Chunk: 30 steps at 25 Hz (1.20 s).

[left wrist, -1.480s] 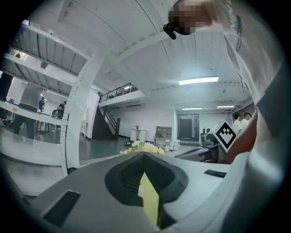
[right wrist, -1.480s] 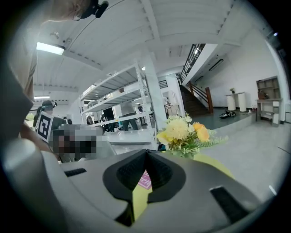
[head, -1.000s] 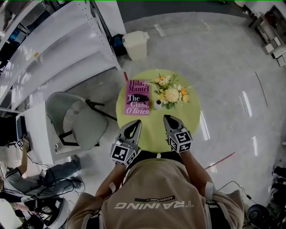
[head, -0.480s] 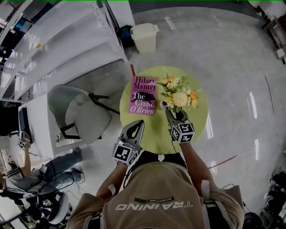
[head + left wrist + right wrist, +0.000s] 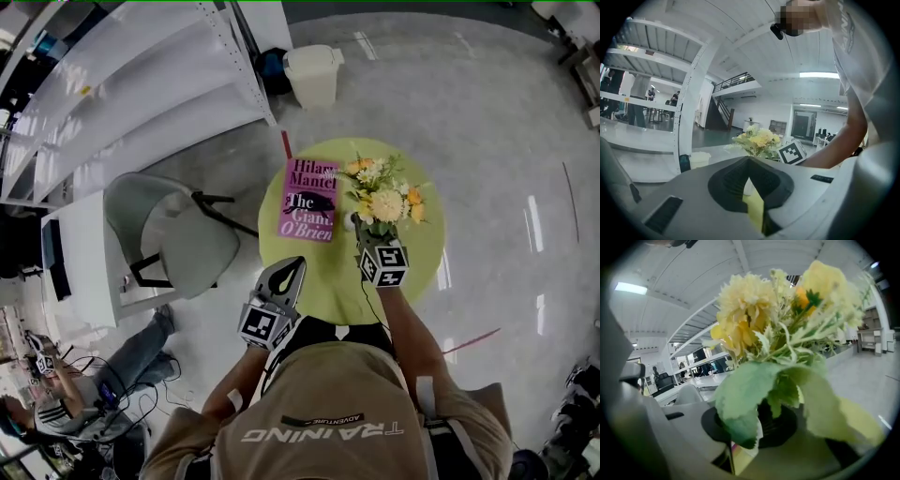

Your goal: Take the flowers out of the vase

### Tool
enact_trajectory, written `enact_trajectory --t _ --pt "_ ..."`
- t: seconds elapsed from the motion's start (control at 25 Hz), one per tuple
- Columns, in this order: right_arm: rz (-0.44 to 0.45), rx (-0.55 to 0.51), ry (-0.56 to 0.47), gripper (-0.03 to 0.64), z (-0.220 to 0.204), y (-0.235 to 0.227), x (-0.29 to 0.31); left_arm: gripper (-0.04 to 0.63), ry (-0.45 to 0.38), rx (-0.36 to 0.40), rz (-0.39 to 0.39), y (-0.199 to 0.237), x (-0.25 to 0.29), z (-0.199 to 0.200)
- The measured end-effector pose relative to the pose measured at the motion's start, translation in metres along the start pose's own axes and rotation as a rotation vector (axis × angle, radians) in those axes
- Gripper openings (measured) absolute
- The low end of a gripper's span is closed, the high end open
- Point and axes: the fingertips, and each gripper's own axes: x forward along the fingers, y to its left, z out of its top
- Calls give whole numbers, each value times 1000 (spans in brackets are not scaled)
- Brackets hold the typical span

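Observation:
A bunch of yellow and orange flowers [image 5: 384, 202] stands in a small white vase [image 5: 354, 222] on the round yellow-green table [image 5: 328, 286]. My right gripper [image 5: 362, 234] reaches in at the base of the bunch. Its jaws are closing with stems and leaves [image 5: 740, 408] between them, and the leaves hide the pads. In the right gripper view the flowers [image 5: 754, 305] fill the frame. My left gripper [image 5: 292, 268] hovers over the table's near left edge, shut and empty. The left gripper view shows its tips [image 5: 749, 161] meeting, with the flowers [image 5: 757, 140] beyond them.
A pink book [image 5: 309, 199] lies on the table left of the vase. A grey chair [image 5: 178, 244] stands to the left, with white shelves [image 5: 122, 84] behind it and a white bin [image 5: 314, 73] beyond the table. A person sits on the floor [image 5: 84, 394] at lower left.
My right gripper has moved forward across the table to the base of the flowers. The left gripper has shifted only a little.

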Motion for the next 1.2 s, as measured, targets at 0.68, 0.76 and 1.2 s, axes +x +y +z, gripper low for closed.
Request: enact_trajectory --t 0.68,0.76,1.2 --pt "40 -94 -131 55 61 10 -21 2 -28 -1 -42 -8 -2 -6" --pt "50 -103 -152 46 75 14 -28 2 -36 1 -48 -13 -2 -4" --pt "89 -150 -243 35 137 23 -75 2 -78 4 -79 -41 2 8"
